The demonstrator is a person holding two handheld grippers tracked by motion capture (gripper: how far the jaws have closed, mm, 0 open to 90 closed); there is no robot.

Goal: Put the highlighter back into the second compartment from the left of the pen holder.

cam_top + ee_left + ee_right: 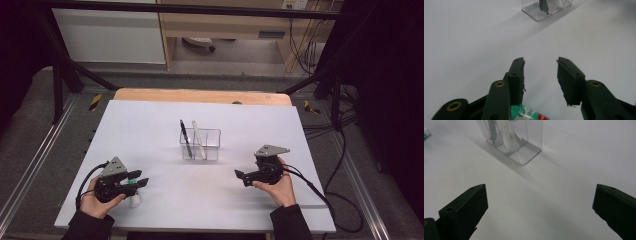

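So: clear holder sits mid-table on the white sheet, roughly 12 o'clock from the person, equidistant from both hands, which makes sense if either arm feeds it. It already has a black pen and a white pen leaning upright in the left-side compartments; the right-hand compartment looks empty, so that's probably the free slot.

Remaining item: a white tube with a green label, lying flat at about 7 o'clock from the holder, right under the left gripper. In the left gripper view the label peeks out below and behind the jaw tips, not between the pads. The jaws stand partly spread with nothing between them, so no grasp. Judging by the pose, the left hand is hovering over the tube and would need to drop and pull back a touch to straddle it.

Right gripper is at about 4 o'clock from the holder, pointing left toward table centre, jaws wide apart and empty. The right gripper view looks straight at the holder, with the tube's end at the far left edge. Reads as standing by, clear of the left hand's path.

Risk: the tube is round and may roll if nudged off-centre.
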